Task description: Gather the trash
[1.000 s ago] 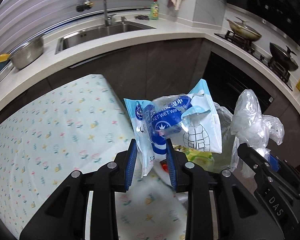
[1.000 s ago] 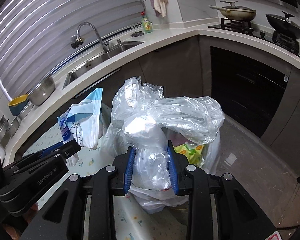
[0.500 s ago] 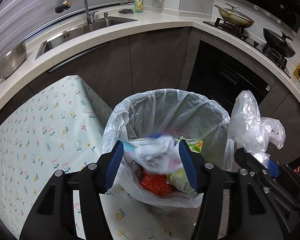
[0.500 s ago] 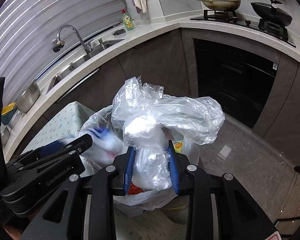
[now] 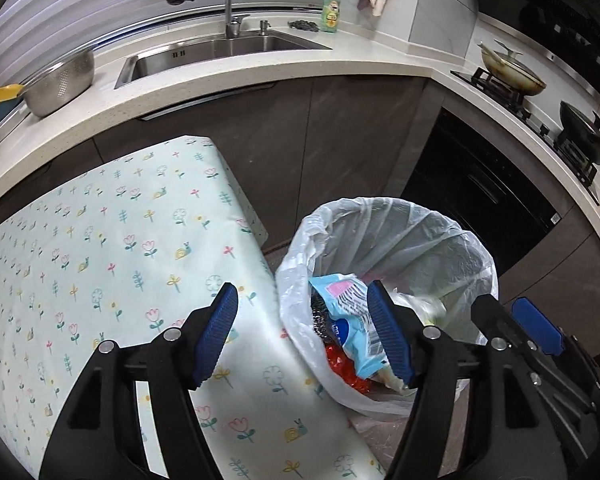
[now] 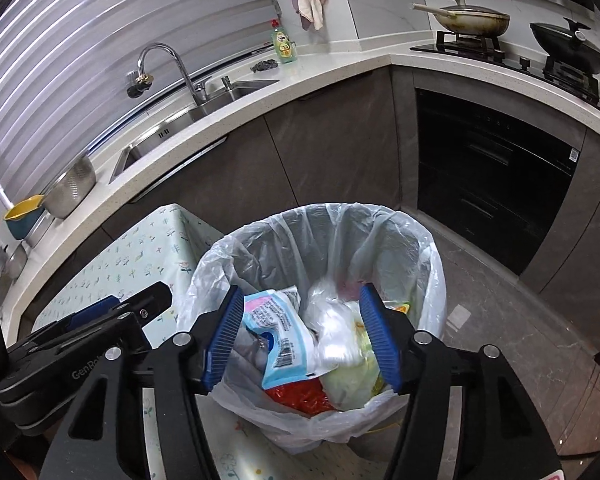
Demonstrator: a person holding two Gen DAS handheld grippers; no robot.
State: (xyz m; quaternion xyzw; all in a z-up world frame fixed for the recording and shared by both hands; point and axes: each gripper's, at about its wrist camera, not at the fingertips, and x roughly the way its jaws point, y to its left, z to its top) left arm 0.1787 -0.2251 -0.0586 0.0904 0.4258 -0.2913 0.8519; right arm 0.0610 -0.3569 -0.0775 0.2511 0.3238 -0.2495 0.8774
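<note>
Both tools, left (image 5: 306, 334) and right (image 6: 300, 334), gape empty over 1 lined bin (image 6: 380, 224).

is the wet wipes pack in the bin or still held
In the bin. The wet wipes pack lies on the trash inside the lined bin, and both grippers' jaws, which have just been opening, are empty.

Left wrist camera looking steeply down along left gripper (image 5: 302, 330), close above lined bin (image 5: 440, 240) at frame lower right. Right wrist camera looking down along right gripper (image 6: 300, 334), bin (image 6: 332, 224) centred. Both sharing bin, patterned bench (image 5: 100, 240), sink (image 6: 180, 128), stove (image 6: 500, 52).
</note>
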